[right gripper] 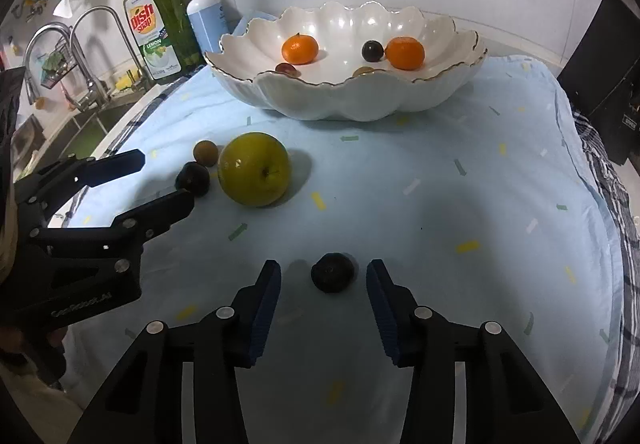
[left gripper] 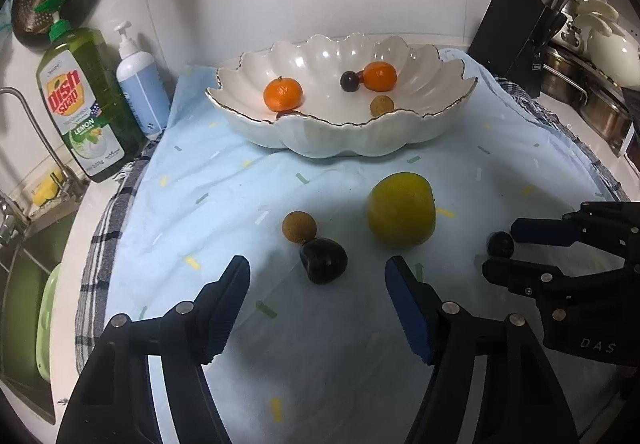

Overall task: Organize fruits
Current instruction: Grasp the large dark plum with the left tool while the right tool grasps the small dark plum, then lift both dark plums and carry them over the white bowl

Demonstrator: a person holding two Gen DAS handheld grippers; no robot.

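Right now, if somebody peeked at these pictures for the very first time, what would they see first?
Probably the big white scalloped bowl at the back of the blue cloth, with two bright orange tangerines inside. Next, the large yellow-green apple on the cloth in front of it, beside a dark plum and a small brown fruit. Last, the left gripper open around that plum and the right gripper open around another dark fruit.

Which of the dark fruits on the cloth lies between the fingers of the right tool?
The lone dark fruit lying apart from the other fruit. The other dark fruit sits farther left, beside the yellow apple and a small brown fruit.
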